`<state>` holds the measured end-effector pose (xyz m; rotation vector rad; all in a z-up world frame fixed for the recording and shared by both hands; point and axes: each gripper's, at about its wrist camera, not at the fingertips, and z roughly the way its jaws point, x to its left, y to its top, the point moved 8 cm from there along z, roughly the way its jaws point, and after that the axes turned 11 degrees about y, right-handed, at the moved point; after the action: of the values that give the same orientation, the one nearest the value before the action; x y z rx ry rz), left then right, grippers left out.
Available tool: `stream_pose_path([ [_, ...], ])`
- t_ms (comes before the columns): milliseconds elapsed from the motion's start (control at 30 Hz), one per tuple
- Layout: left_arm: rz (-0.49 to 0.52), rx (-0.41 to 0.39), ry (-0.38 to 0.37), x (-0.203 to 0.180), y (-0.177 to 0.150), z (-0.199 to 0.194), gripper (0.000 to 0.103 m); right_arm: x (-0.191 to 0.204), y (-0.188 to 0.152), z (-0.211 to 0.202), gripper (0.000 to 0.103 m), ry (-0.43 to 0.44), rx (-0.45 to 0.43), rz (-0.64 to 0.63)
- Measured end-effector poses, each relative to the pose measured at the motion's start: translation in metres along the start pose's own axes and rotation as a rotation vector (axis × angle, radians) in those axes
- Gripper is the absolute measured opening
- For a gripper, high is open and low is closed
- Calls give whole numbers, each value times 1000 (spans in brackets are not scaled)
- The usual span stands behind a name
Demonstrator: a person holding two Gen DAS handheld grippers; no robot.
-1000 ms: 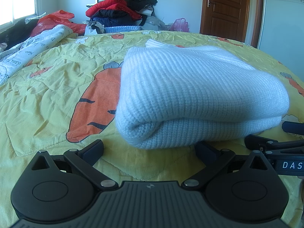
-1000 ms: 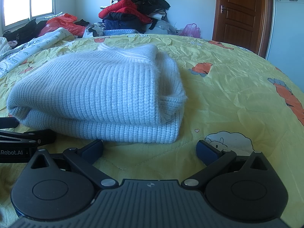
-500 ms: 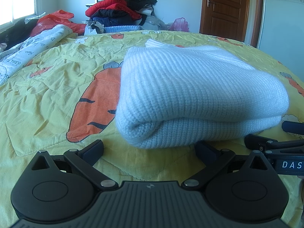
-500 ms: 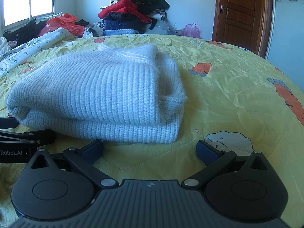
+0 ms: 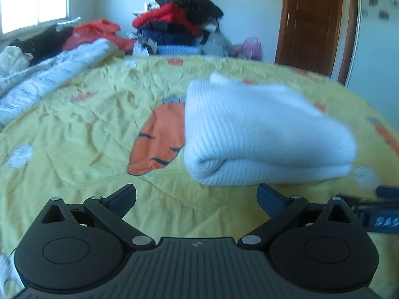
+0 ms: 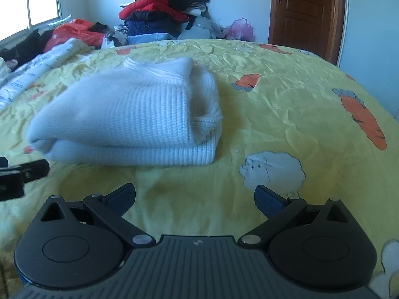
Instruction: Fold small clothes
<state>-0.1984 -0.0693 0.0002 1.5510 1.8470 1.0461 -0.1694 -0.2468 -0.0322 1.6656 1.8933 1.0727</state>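
Note:
A pale blue knitted sweater [image 5: 261, 129] lies folded in a thick bundle on the yellow carrot-print bedspread [image 5: 87, 124]; it also shows in the right wrist view [image 6: 129, 119]. My left gripper [image 5: 197, 196] is open and empty, a short way in front of the bundle's left end. My right gripper [image 6: 194, 199] is open and empty, in front of the bundle's right end, apart from it. The right gripper's side shows at the right edge of the left wrist view [image 5: 381, 211]; the left gripper's side shows at the left edge of the right wrist view [image 6: 22, 174].
A pile of red, black and blue clothes [image 6: 162, 7] stands at the far side of the bed. A white printed quilt [image 5: 49, 82] and red clothing [image 6: 72, 33] lie at the far left by the window. A brown door [image 6: 304, 12] is at the back right.
Both grippers have pulled back and risen from the folded sweater, which now sits farther off in both views. The sweater has not moved. Both grippers stay open.

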Motion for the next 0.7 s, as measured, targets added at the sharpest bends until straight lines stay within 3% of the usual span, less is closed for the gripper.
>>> stream_pose_path([
  [167, -107, 10, -71, 8, 9, -28, 103, 7, -6, -16, 103, 31, -7, 18],
  [233, -100, 58, -75, 7, 9, -27, 103, 10, -7, -18, 103, 24, -9, 7],
  [533, -18, 112, -96, -1, 2, -25, 103, 7, -7, -18, 103, 7, -8, 8],
  [700, -4, 74, -119, -3, 7, -35, 103, 11, -7, -18, 103, 19, -8, -5],
])
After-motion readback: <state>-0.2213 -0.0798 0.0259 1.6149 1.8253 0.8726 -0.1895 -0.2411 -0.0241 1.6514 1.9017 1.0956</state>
